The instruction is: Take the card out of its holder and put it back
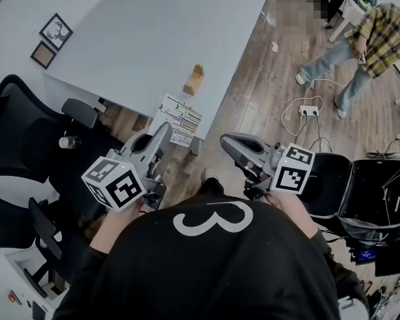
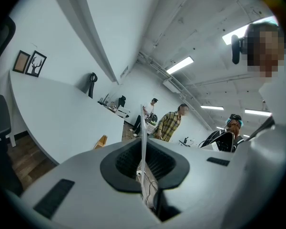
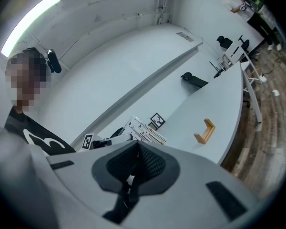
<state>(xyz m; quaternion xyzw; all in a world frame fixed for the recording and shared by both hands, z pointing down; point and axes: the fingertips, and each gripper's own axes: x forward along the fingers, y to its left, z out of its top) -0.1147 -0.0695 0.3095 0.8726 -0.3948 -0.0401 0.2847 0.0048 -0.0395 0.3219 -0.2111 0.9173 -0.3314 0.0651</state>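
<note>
Card [image 1: 181, 119] in left claw [image 1: 164, 131], apart from wooden holder [image 1: 194, 80]

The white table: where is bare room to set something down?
Most of the table is bare: the wide stretch between the picture frames and the wooden holder, and beyond it. Crowded only at the near edge, where the left gripper holds the card.
</note>
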